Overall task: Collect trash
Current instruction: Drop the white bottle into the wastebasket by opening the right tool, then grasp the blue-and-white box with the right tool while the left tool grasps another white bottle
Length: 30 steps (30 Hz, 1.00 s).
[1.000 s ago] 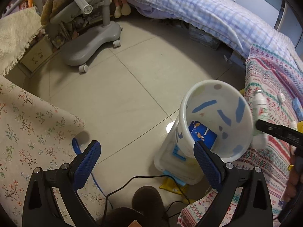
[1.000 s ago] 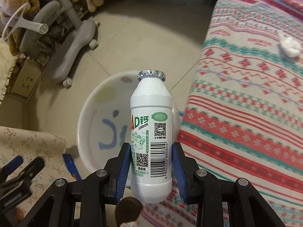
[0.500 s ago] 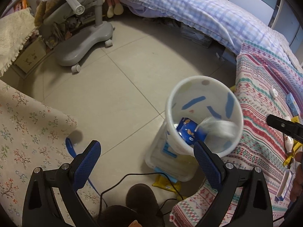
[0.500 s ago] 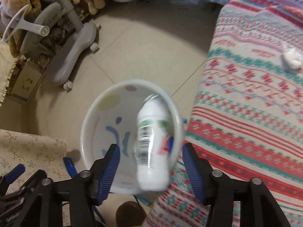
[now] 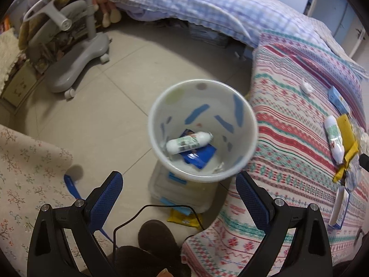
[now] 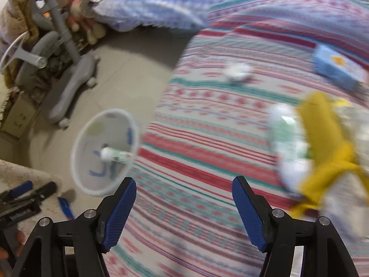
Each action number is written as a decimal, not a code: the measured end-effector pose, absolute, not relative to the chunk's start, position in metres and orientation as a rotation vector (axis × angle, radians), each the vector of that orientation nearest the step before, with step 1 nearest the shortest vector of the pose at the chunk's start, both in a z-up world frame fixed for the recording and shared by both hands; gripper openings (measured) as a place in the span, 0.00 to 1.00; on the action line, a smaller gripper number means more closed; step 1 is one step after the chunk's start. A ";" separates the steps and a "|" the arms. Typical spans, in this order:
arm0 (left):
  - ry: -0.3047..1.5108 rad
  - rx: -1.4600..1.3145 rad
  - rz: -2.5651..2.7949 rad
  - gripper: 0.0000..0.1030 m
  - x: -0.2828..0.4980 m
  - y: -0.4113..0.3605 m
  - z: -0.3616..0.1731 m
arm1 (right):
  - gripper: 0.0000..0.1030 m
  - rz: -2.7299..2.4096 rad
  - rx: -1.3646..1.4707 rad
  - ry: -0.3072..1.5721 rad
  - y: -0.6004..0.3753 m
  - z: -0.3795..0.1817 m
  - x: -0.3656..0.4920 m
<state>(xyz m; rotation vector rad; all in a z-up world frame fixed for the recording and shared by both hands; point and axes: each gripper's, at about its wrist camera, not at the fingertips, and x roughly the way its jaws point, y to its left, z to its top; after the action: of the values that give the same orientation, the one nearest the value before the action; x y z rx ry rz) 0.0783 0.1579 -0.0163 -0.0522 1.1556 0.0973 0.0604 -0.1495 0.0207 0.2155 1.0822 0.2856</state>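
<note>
A white bin (image 5: pixel 244 115) with blue marks stands on the floor beside the striped blanket (image 5: pixel 288 138). A white drink bottle (image 5: pixel 188 142) lies inside it on a blue wrapper (image 5: pixel 200 157). My left gripper (image 5: pixel 178 194) is open and empty just in front of the bin. My right gripper (image 6: pixel 183 204) is open and empty over the striped blanket (image 6: pixel 207 138), with the bin (image 6: pixel 92 177) to its left. Another white bottle (image 5: pixel 334 138) and a yellow wrapper (image 5: pixel 347 138) lie on the blanket; they show blurred in the right wrist view, bottle (image 6: pixel 288 143), wrapper (image 6: pixel 322 143).
A tissue ball (image 5: pixel 306 87) and a blue box (image 5: pixel 337 99) lie further back on the blanket. A grey chair base (image 5: pixel 76 64) stands at the far left. A clear box (image 5: pixel 182 191) sits under the bin. A floral rug (image 5: pixel 30 168) lies left.
My right gripper opened and dropped the white bottle into the bin, then swung right over the blanket. My left gripper moved closer above the bin.
</note>
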 end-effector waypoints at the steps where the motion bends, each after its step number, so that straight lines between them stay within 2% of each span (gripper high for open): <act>1: 1.161 -0.048 0.086 0.97 0.078 0.152 -0.017 | 0.72 0.257 0.207 1.078 -0.162 0.022 0.055; 4: 1.177 -0.036 0.054 0.97 0.076 0.135 -0.020 | 0.73 0.206 0.211 1.073 -0.191 0.023 0.046; 7: 1.183 -0.017 0.026 0.97 0.074 0.119 -0.022 | 0.78 0.119 0.207 1.083 -0.222 0.020 0.033; 13: 1.209 0.018 -0.027 0.97 0.067 0.088 -0.031 | 0.79 0.035 0.216 1.155 -0.254 -0.007 0.014; 24: 1.227 0.047 -0.092 0.97 0.060 0.057 -0.035 | 0.79 0.043 0.258 1.314 -0.245 -0.059 0.001; 26: 1.227 0.045 -0.109 0.97 0.059 0.051 -0.034 | 0.79 0.046 0.247 1.327 -0.242 -0.065 -0.001; 27: 1.225 0.045 -0.114 0.97 0.059 0.048 -0.033 | 0.71 0.048 0.247 1.333 -0.241 -0.067 -0.002; 30: 1.218 0.050 -0.140 0.97 0.058 0.035 -0.030 | 0.69 0.056 0.265 1.332 -0.241 -0.068 -0.004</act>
<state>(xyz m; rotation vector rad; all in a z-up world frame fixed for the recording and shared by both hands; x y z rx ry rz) 0.0584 0.0353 -0.0300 0.0502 1.2185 -0.1399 -0.0039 -0.2413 -0.0681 0.2651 1.3319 0.0560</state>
